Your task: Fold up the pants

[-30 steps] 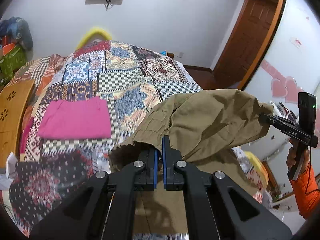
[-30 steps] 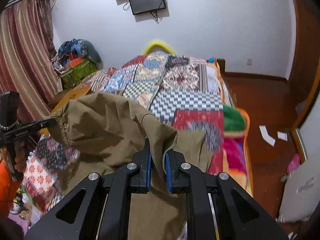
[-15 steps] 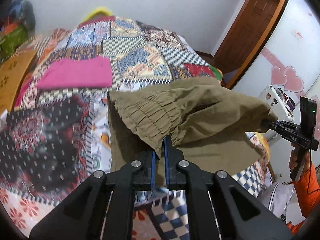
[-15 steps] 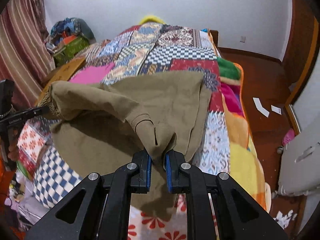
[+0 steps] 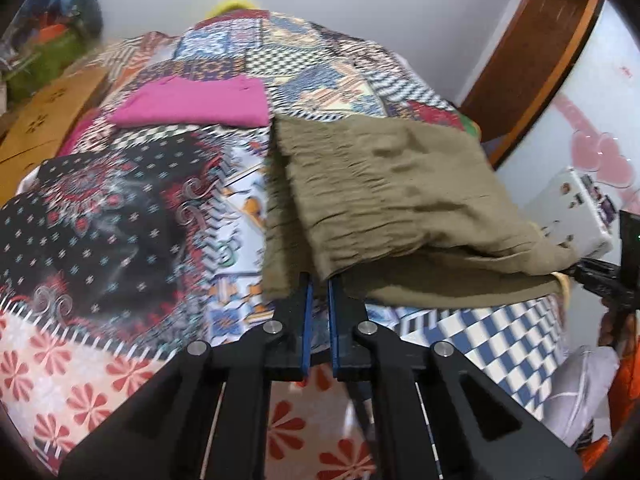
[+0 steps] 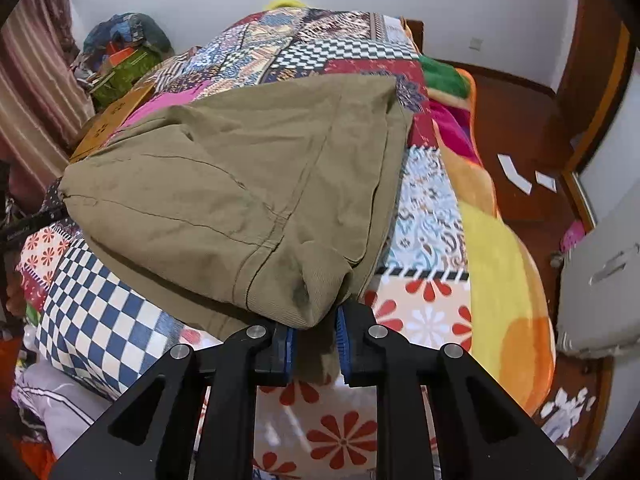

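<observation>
The olive-brown pants (image 5: 384, 200) lie doubled over on the patchwork bedspread (image 5: 120, 216), the gathered waistband layer on top. My left gripper (image 5: 318, 280) is shut on the near corner of the waistband, low over the bed. My right gripper (image 6: 316, 324) is shut on a bunched corner of the pants (image 6: 240, 184) at the near right. The right gripper also shows at the right edge of the left wrist view (image 5: 580, 270), holding the far corner.
A folded pink garment (image 5: 192, 102) lies on the bed beyond the pants. A wooden board (image 5: 52, 112) leans at the bed's left side. Bags (image 6: 124, 52) are piled by the wall. Wooden floor (image 6: 516, 120) with paper scraps lies right of the bed.
Both grippers have come down and toward the near bed edge, carrying the pants from mid-air onto the bedspread, where the upper layer now rests folded over the lower one.
</observation>
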{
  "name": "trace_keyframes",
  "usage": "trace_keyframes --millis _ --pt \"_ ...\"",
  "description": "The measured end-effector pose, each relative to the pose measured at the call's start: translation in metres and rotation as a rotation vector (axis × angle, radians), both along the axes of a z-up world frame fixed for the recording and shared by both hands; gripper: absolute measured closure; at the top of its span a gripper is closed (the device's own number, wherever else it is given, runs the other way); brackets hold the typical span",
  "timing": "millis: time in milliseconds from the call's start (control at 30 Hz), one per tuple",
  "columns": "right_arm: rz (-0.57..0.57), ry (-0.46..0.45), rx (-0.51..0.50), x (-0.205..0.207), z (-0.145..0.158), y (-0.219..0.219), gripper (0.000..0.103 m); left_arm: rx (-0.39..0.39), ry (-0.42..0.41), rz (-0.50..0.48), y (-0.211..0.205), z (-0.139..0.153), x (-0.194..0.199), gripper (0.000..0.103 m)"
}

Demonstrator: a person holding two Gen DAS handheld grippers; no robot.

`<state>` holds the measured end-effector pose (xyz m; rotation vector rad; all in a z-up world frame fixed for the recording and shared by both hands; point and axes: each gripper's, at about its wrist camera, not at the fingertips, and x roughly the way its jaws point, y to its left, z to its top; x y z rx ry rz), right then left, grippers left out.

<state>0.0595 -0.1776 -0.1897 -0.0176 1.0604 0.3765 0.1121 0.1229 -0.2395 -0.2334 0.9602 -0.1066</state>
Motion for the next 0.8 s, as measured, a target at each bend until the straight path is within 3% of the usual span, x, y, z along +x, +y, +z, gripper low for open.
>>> trace_keyframes --millis 200,467,567,667,800 --pt "0.010 0.005 -0.082 -0.007 -0.003 0.001 0.080 0.033 0.033 0.068 0.019 -0.006 -0.001 0.097" --pt "-0.065 0.035 -0.164 -0.010 -0.008 -0.029 0.077 0.072 -0.068 0.052 0.015 0.044 0.002 0.097" --pt "-0.120 0.039 -0.131 -0.010 0.001 -0.046 0.077 0.089 -0.106 0.019 0.000 0.062 0.009 0.097" --pt "-0.158 -0.017 -0.101 -0.012 0.022 -0.054 0.077 0.058 -0.120 -0.028 -0.019 0.071 0.019 0.097" --pt "-0.139 -0.038 0.012 -0.009 0.035 -0.041 0.077 0.053 -0.066 -0.056 -0.042 0.056 0.035 0.094"
